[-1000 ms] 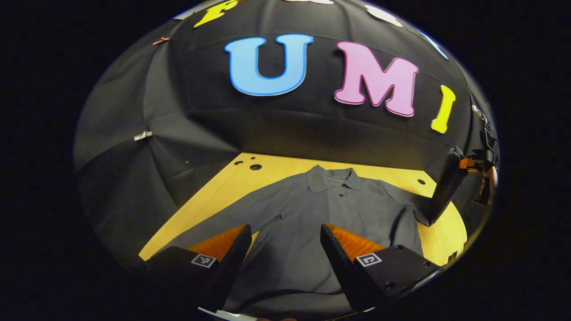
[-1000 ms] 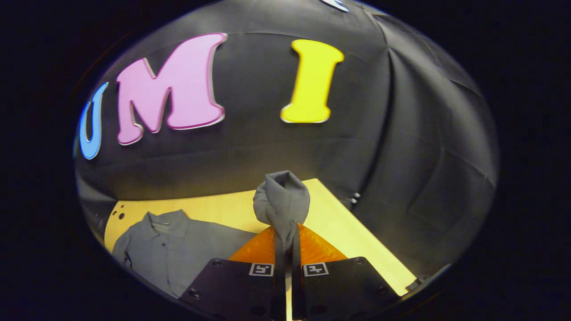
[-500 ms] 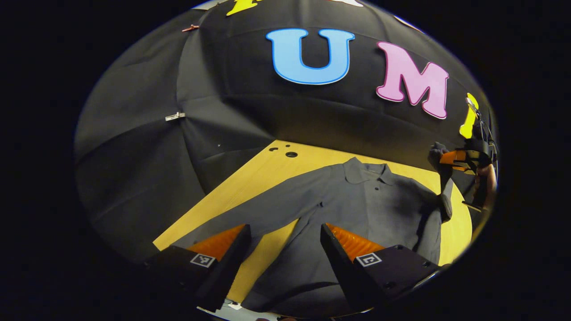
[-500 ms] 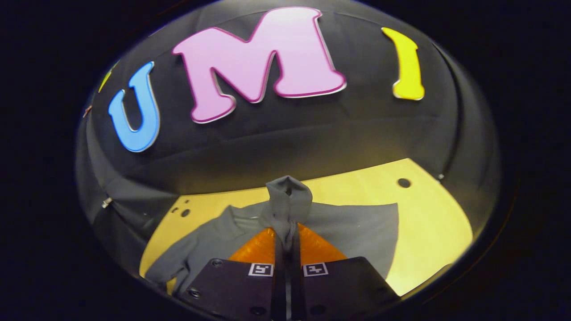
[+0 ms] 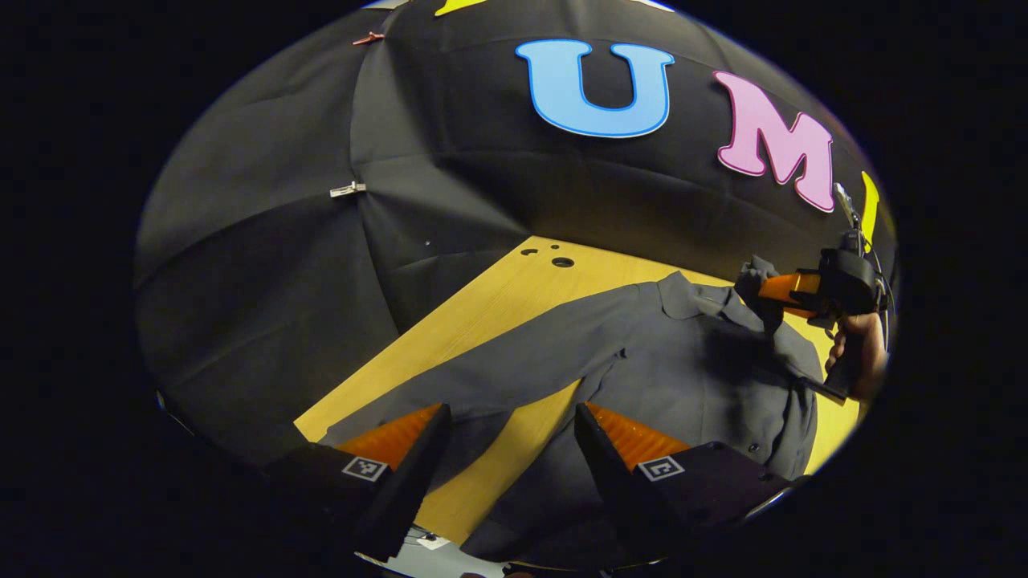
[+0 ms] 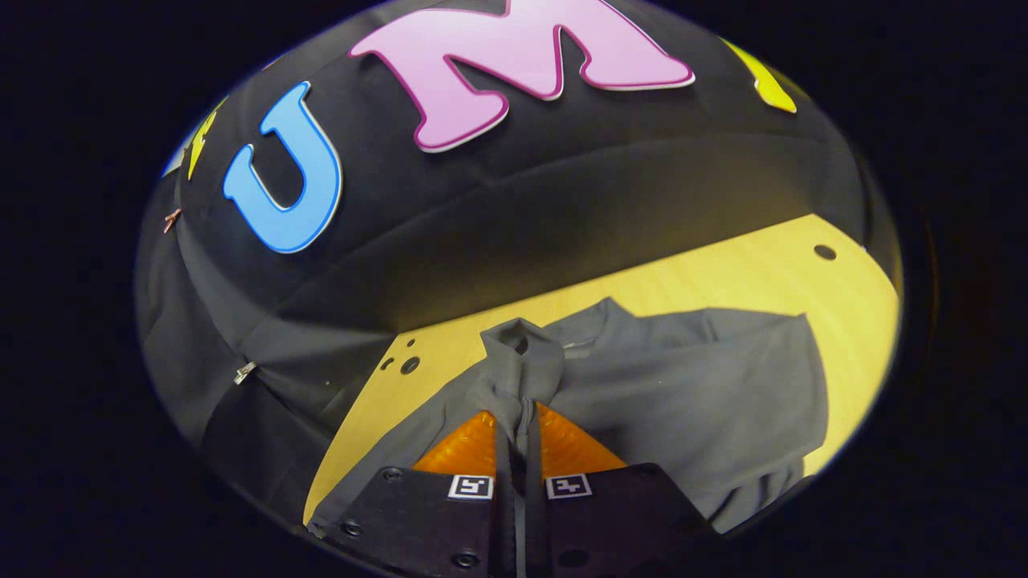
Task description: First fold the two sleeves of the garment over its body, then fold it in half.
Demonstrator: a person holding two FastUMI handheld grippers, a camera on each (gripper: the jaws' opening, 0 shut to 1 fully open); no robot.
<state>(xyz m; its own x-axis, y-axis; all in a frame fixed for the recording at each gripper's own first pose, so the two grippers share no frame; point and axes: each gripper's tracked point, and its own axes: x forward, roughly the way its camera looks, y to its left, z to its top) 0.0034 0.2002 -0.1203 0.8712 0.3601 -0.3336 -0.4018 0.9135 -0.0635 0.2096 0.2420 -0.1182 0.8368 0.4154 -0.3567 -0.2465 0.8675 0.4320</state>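
Right tongs (image 6: 520,449) are clenched on the cuff of one sleeve (image 6: 514,361), carrying it up over the grey garment (image 5: 683,377), which lies flat on the wooden surface (image 5: 498,297) with its collar (image 5: 691,297) toward the far wall. Held high like that, the sleeve can swing across the body without dragging. Left tongs (image 5: 502,474) hang released above the other sleeve (image 5: 482,377), stretched long toward the near left corner, likely next to be picked. Bare wood rings the shirt, plenty on the far side, less at the right edge by the hand (image 5: 859,353).
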